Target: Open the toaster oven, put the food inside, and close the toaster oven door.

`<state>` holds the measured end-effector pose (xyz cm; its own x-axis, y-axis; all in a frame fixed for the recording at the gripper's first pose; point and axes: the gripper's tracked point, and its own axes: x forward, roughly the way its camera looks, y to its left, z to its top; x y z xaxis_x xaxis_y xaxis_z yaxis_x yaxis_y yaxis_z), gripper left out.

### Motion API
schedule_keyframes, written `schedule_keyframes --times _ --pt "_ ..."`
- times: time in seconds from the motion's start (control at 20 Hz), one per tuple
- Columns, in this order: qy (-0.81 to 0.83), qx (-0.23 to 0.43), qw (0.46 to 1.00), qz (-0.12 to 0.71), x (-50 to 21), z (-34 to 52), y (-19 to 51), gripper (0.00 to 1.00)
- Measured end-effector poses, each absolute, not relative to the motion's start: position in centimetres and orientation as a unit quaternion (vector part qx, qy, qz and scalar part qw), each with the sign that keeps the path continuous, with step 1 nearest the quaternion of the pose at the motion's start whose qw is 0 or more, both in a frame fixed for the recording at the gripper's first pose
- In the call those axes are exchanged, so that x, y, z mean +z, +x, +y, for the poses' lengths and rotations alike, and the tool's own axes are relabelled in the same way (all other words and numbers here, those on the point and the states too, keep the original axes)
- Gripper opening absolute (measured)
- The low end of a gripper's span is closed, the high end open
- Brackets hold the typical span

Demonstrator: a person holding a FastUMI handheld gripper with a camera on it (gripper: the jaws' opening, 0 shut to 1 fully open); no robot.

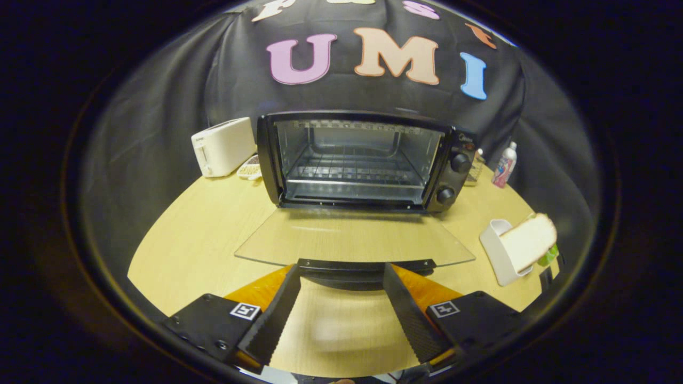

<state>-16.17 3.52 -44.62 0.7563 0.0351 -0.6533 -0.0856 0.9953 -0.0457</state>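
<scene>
The black toaster oven (363,160) stands on the wooden table with its glass door (352,237) folded down flat toward me. Its wire rack is bare. The door's dark handle (365,265) lies just past my fingertips. My gripper (341,274) is open, the fingers spread apart with nothing between them but the table top. A slice of bread (529,241) leans in a white holder (499,256) to the right of the door.
A white pop-up toaster (223,146) sits left of the oven, with a small patterned dish (249,169) beside it. A white and pink bottle (505,165) stands to the oven's right. Bare table lies left of the door.
</scene>
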Motion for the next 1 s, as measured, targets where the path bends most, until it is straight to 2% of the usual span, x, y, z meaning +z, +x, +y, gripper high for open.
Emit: schedule_keyframes --times 0.25,0.55,0.85,1.0 --pt "-0.059 0.039 0.913 0.402 -47.9 3.4 -17.9 1.0" --pt "-0.037 0.049 0.904 0.424 -48.8 3.8 -18.8 1.0" --pt "0.016 0.032 0.941 0.337 -41.9 3.4 -16.6 1.0" --pt "0.029 -0.01 0.955 0.293 -38.0 0.5 -15.0 1.0"
